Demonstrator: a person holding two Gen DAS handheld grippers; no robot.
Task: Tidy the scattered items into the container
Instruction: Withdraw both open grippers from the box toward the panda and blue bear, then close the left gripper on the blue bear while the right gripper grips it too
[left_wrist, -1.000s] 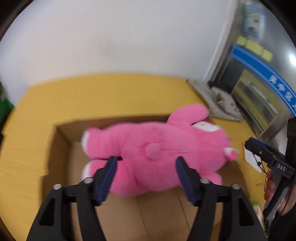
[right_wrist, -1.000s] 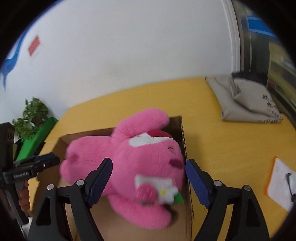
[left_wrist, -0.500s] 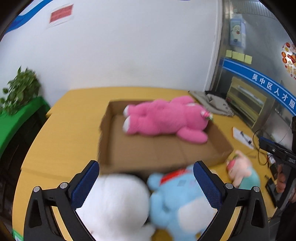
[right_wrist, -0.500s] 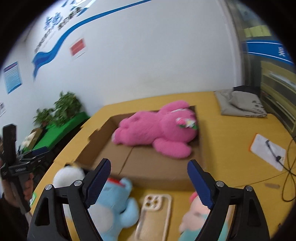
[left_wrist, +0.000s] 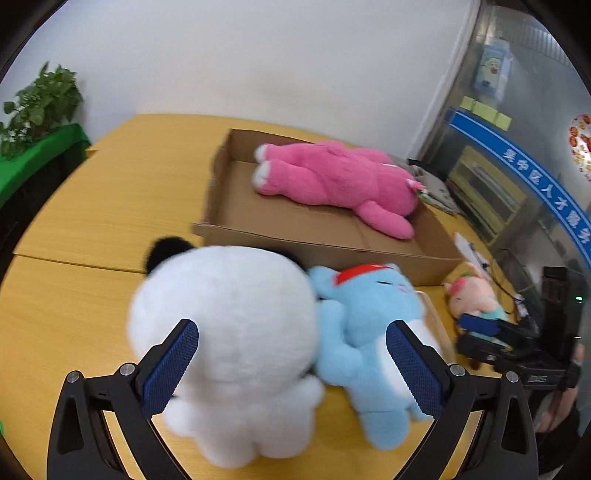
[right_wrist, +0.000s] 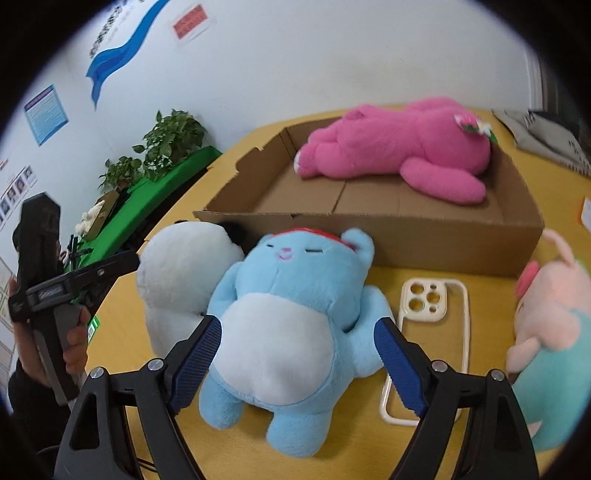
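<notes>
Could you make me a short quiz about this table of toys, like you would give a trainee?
1. True or false: the pink plush lies inside the cardboard box.
2. Which toy sits between the fingers of the right claw? A. the white plush B. the blue plush C. the pink plush
3. Fill in: the flat thing on the table beside the blue plush is a phone ____.

Key
1. True.
2. B. The claw is open around it, not squeezing. The white plush lies in front of the left claw, also open.
3. Case: the phone case lies between the blue plush and the peach and teal plush.
</notes>
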